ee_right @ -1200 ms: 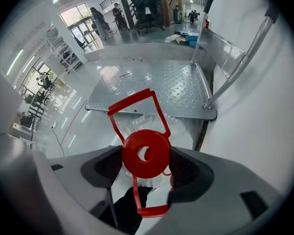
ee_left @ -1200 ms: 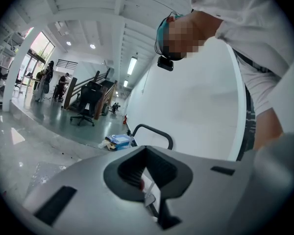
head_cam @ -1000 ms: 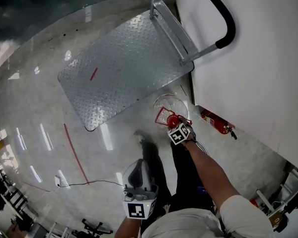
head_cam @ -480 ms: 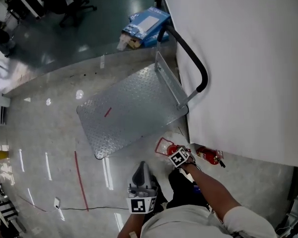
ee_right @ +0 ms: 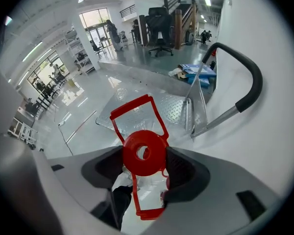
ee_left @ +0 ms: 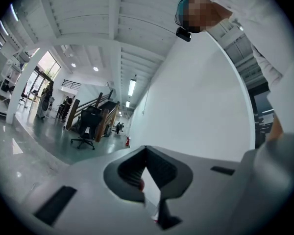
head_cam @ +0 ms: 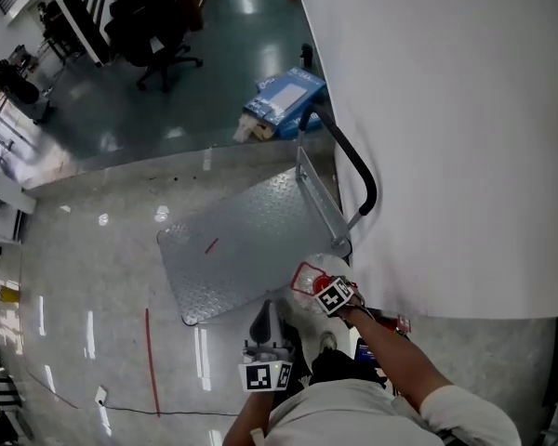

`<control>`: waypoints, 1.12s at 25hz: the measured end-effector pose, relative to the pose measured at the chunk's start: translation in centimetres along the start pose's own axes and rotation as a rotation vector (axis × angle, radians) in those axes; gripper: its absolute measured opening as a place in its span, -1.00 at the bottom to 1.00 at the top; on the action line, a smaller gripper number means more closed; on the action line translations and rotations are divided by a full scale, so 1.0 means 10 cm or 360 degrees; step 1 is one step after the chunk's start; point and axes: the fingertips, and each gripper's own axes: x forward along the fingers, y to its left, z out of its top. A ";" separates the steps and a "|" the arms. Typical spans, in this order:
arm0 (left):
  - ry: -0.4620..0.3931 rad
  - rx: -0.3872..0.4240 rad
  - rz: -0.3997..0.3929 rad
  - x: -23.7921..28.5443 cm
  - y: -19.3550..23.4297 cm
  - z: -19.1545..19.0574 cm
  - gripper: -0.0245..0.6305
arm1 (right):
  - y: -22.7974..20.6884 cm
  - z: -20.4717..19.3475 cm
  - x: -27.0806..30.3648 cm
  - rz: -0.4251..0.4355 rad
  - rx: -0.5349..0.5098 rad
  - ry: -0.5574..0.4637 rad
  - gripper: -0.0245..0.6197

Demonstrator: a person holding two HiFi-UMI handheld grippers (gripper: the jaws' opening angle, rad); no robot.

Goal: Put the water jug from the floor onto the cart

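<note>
The water jug (head_cam: 324, 267) is pinched at its red cap (ee_right: 144, 153) by the right gripper (head_cam: 324, 288), beside the cart (head_cam: 232, 249). The left gripper (ee_left: 148, 177) is squeezed together, empty. The jug could be dropped if the cap slips.

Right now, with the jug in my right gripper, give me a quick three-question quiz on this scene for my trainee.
1. True or false: the left gripper is gripping something.
2. What is clamped on the red cap of the water jug? A the right gripper; B a bare hand; C nothing.
3. Fill in: the black handle of the cart stands next to the white ___.
Key: 1 false, its jaws are together with nothing between them; 2 A; 3 wall.
</note>
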 end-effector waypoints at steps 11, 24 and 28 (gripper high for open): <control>-0.0010 -0.0009 -0.0232 1.23 0.66 0.14 -0.91 | -0.51 0.93 0.25 0.0007 0.0096 -0.0005 -0.06; 0.0045 -0.0034 -0.0288 2.23 1.21 0.22 -0.92 | -0.99 1.86 0.65 -0.0032 0.0289 -0.0068 -0.06; 0.0068 -0.0021 -0.0235 2.38 1.32 0.19 -0.92 | -1.05 2.02 0.86 0.0000 0.0280 -0.0053 -0.06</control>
